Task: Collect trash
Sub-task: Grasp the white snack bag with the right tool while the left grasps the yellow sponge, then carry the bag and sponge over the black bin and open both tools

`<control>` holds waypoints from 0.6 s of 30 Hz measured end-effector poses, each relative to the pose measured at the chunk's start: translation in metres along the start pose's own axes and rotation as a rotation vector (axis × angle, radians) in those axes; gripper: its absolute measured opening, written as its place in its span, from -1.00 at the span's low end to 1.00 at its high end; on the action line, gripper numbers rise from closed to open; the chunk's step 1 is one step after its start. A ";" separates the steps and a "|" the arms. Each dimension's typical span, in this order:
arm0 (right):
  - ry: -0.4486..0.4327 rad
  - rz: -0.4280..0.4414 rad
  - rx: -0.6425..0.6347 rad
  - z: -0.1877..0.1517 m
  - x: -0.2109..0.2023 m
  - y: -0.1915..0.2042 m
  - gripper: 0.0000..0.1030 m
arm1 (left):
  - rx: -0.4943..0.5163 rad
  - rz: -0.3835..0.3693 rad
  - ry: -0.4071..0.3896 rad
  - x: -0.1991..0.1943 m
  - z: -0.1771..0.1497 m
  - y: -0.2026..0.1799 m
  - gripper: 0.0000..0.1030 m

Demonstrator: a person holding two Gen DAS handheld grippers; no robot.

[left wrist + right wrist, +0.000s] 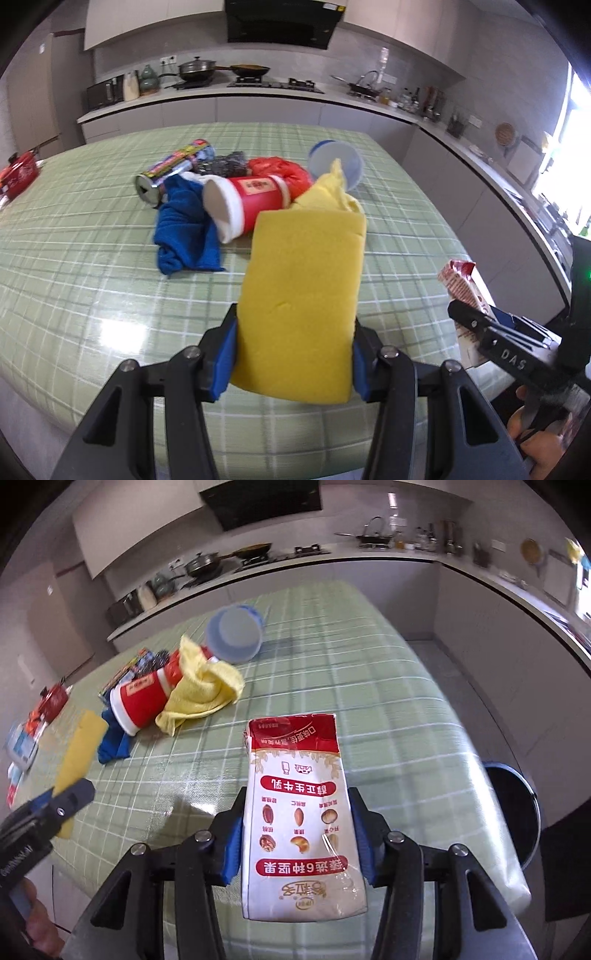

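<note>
1. Left gripper [295,354]: my jaws are clamped on one yellow sponge [301,295], held above the table [74,258].
2. Right gripper [297,834]: jaws clenched on one milk carton [299,812], over the table's near right corner.
3. Pile mid-table, one of each: red paper cup [251,201], blue cloth [184,229], yellow cloth [203,690], blue-rimmed plastic tub [234,635], foil tube [173,170], red bag [277,166].
4. One dark bin [513,812] sits just past the right edge.
5. Near half of the tabletop is open; I see a free path to the bin.
</note>
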State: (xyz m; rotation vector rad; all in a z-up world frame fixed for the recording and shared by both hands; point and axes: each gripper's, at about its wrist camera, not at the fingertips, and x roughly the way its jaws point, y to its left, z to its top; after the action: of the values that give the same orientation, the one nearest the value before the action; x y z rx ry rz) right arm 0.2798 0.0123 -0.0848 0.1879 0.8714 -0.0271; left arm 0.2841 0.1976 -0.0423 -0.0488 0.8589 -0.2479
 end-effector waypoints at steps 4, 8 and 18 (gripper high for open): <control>-0.012 -0.037 0.041 -0.005 -0.016 -0.018 0.01 | 0.020 -0.038 0.002 0.001 -0.001 -0.015 0.02; -0.030 -0.064 0.080 -0.007 -0.033 -0.043 0.01 | 0.043 -0.067 -0.002 -0.001 -0.003 -0.036 0.02; -0.078 -0.096 0.161 -0.009 -0.065 -0.148 0.01 | 0.110 -0.116 -0.022 0.005 -0.003 -0.136 0.02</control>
State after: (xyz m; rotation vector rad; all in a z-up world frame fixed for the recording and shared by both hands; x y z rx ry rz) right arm 0.2163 -0.1349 -0.0637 0.2934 0.7998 -0.1938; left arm 0.2579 0.0645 -0.0284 0.0015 0.8203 -0.4026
